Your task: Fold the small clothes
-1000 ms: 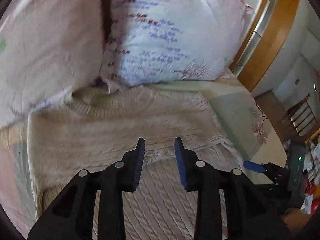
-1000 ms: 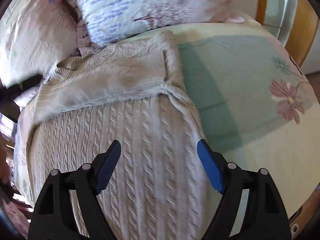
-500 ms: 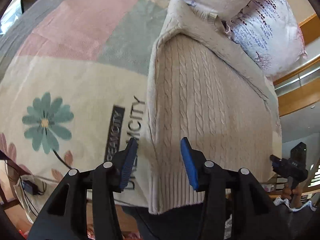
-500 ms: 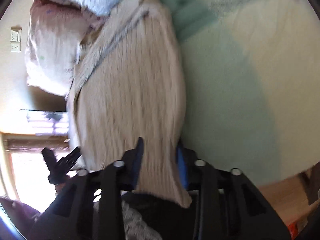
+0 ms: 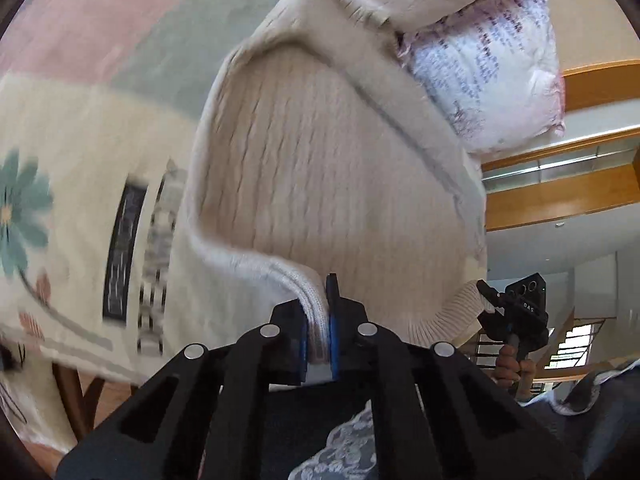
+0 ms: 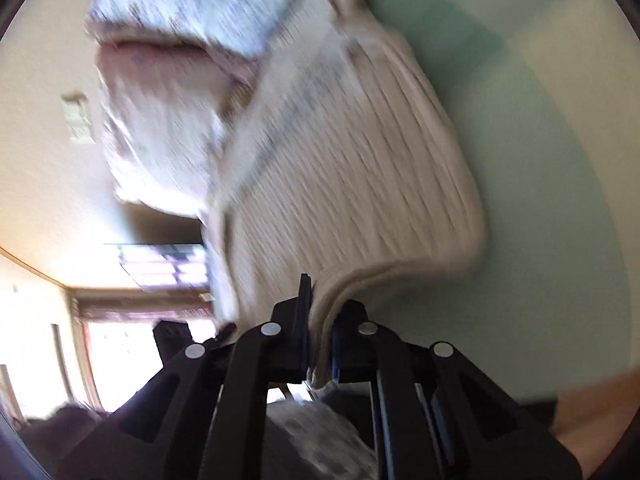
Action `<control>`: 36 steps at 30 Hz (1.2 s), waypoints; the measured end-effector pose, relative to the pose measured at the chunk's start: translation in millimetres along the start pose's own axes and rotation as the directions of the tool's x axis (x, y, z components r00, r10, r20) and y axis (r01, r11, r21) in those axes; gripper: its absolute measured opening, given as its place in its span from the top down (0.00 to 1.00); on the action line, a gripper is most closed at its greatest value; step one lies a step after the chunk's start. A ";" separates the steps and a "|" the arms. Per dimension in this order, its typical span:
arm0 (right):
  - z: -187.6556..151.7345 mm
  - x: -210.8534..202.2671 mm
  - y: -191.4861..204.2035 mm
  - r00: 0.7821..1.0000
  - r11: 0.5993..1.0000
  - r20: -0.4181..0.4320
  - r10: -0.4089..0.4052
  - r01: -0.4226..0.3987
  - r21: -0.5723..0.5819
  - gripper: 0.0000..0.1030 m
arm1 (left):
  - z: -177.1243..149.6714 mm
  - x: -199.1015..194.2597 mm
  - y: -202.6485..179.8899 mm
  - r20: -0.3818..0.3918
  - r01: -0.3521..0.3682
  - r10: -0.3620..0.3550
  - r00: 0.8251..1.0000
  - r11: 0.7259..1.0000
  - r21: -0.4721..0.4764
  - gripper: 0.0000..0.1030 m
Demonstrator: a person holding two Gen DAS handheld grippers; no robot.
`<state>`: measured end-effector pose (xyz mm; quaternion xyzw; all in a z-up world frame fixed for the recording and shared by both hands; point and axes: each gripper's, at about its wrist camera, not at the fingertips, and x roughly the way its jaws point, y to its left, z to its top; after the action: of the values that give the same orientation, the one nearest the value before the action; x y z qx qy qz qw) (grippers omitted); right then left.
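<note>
Left hand-held gripper [image 5: 319, 330] is clenched on the ribbed hem of the sweater [image 5: 320, 168]; right hand-held gripper [image 6: 320, 340] grips the hem's other corner. The sweater lies on the bed [image 5: 72, 120], collar against the pillows [image 5: 488, 64]. Risk: uneven lifting would skew the fold, or thick knit could slip out. Both grippers sit low at the bed's near edge, pointing toward the pillows.

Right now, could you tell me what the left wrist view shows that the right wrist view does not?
Only the left wrist view shows the bedspread's teal flower and dark printed lettering, plus the right gripper pinching the far hem corner.

Only the right wrist view shows a wall switch plate and a bright window; it is heavily blurred.

Both show the cream cable-knit sweater on the bed, pillows beyond it, and a gripper shut on the ribbed hem; the left gripper is one.
</note>
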<state>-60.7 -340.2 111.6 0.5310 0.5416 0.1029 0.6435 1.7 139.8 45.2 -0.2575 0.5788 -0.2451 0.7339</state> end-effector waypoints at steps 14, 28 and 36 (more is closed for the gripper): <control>153.1 26.7 38.8 0.939 0.989 0.313 -0.143 0.144 0.022 0.34 | 211.9 16.5 -35.7 0.304 -0.247 0.205 0.930 0.963 0.106 0.20; 166.3 32.1 23.8 0.953 0.983 0.245 -0.180 0.181 0.019 0.32 | 225.2 90.3 5.1 0.102 -0.059 0.063 0.993 0.997 -0.043 0.83; 180.2 3.2 10.0 0.928 0.977 0.310 -0.205 0.213 0.010 0.32 | 214.2 107.3 -175.3 0.045 0.316 -0.324 0.945 0.940 0.131 0.85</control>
<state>90.3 -436.9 90.5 0.4722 0.4862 -0.0440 0.7340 222.4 -41.6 125.8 -0.3107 0.4887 -0.3872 0.7175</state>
